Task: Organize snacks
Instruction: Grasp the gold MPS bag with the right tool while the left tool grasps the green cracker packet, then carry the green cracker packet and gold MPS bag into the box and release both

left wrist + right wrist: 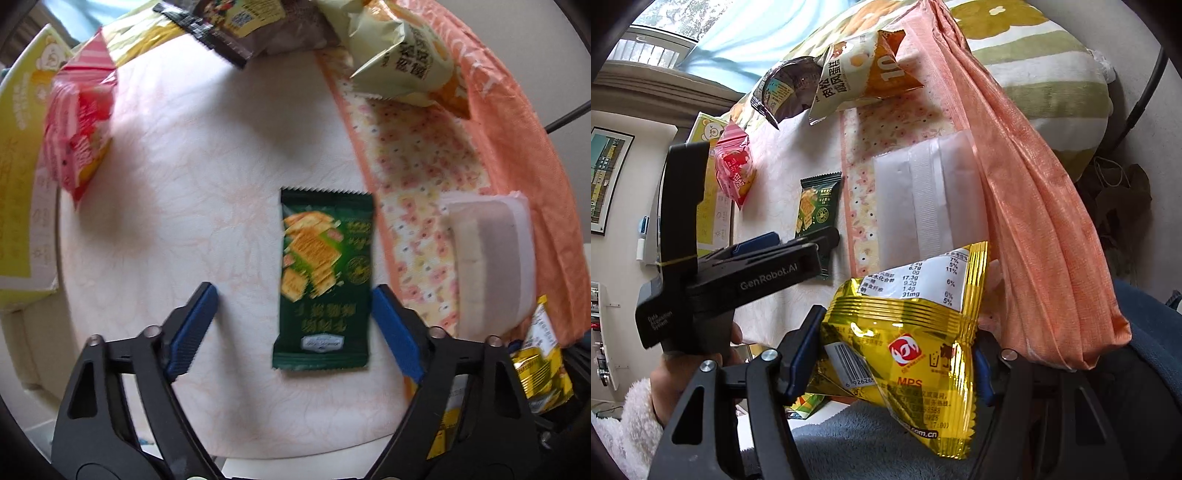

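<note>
A dark green cracker packet lies flat on the white patterned tabletop. My left gripper points straight down over it and is open. Its right blue pad sits at the packet's right edge, while the left pad stands well clear of the packet. My right gripper is shut on a shiny yellow snack packet, held up beside the table's near edge.
An orange fabric bag with a floral lining and a white flap lies open on the right. A red packet, a dark packet and a cream packet ring the table. A yellow box stands at the left.
</note>
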`<state>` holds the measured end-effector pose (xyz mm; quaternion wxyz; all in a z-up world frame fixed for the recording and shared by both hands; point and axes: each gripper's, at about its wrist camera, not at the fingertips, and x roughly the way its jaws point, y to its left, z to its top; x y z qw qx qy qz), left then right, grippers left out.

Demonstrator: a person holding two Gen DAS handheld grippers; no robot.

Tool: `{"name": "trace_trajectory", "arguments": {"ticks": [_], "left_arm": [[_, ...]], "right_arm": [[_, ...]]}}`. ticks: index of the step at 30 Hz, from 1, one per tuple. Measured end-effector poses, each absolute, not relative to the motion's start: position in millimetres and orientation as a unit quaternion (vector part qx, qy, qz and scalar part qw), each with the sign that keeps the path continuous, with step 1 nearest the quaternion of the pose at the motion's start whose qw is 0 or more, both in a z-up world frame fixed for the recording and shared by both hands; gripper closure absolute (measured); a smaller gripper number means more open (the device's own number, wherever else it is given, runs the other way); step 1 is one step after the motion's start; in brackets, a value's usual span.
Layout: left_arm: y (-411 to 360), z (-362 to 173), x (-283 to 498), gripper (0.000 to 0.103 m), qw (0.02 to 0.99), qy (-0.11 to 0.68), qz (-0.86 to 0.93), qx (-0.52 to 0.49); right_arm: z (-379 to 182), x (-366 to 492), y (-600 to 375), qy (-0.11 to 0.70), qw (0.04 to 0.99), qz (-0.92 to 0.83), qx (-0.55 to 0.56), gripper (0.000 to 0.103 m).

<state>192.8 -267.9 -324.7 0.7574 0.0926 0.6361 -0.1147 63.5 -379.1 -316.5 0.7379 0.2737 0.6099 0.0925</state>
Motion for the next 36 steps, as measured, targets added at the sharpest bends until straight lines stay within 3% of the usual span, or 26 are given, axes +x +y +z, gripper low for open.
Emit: {"name": "trace_trajectory", "arguments": {"ticks": [2,4,6,16,25,36], "left_arm": [[-275,-322,193,0.035,0.759,0.630,-0.128,0.104],[-283,-321,193,0.055,0.757,0.627,-0.143,0.115],[-289,-319,191,0.062,0.753,0.626,-0.154,0.130],[-275,-312,187,0.062,0.752,0.630,-0.163,0.105],[-254,-229,188,0.062,0.804,0.570,-0.159,0.060],[-144,-130,217,0.062,0.863,0.492,-0.115,-0.001]], "right_arm": [[-317,64,-378,0.610,0.738,0.092,0.276,0.039],[-317,66,-379,0.608,0.738,0.092,0.278,0.039],[-314,66,-379,0.606,0.739,0.091,0.280,0.039],[-294,64,-382,0.586,0.757,0.083,0.277,0.039],[-257,83,-370,0.553,0.789,0.109,0.244,0.039],[-178,144,-307,0.490,0.836,0.169,0.181,0.039]]}}
